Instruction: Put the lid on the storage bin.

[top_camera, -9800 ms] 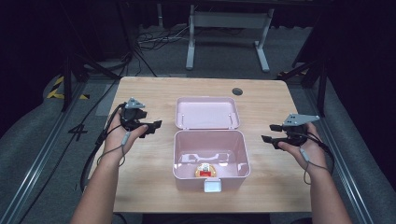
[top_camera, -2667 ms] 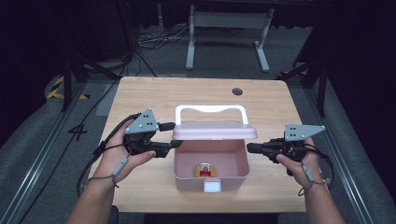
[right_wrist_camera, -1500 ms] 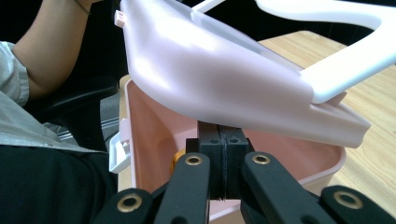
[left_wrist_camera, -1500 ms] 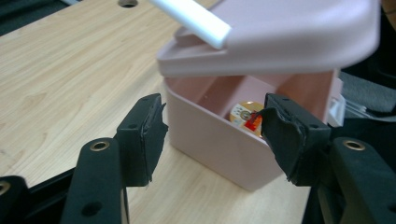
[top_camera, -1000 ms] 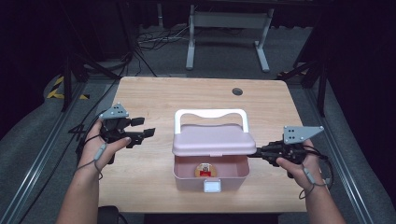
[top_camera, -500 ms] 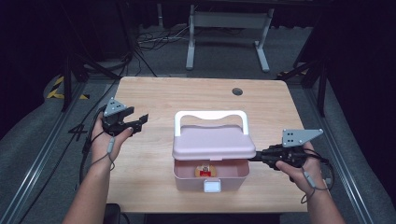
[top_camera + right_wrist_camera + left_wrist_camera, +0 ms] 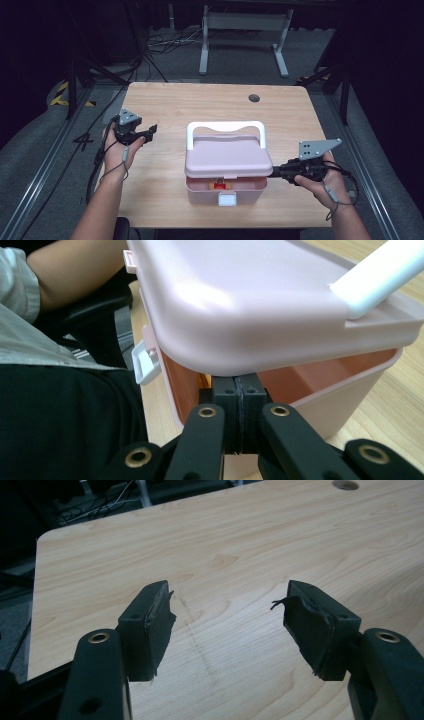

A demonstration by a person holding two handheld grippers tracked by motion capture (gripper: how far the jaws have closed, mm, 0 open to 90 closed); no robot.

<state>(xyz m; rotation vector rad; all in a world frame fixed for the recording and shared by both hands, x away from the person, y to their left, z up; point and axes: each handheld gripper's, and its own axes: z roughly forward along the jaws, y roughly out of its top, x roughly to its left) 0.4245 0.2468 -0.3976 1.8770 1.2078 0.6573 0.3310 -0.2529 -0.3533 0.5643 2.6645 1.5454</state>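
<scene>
Against the frame half a second back, the left gripper (image 7: pixel 150 131) has sunk a little toward the desk (image 7: pixel 200 102) at the left of the high view, and its jaws have just been opening slightly; they stand spread with nothing but bare wood between them. The right gripper (image 7: pixel 276 172) sits where it was, its jaws pressed together, tips tucked under the right edge of the lid (image 7: pixel 227 156), seemingly propping it, though the contact itself is hidden.

A round cable hole (image 7: pixel 254 97) lies near the desk's far edge, and a white metal frame (image 7: pixel 245 22) stands on the floor beyond. In the right gripper view a person's sleeve (image 7: pixel 30 325) fills the left.

The pink box (image 7: pixel 225 187) sits at the desk's lower centre, lid not fully down, white handle (image 7: pixel 225 127) upright, white latch (image 7: pixel 227 200) on the front, a small red and yellow thing (image 7: pixel 219 185) showing in the gap
</scene>
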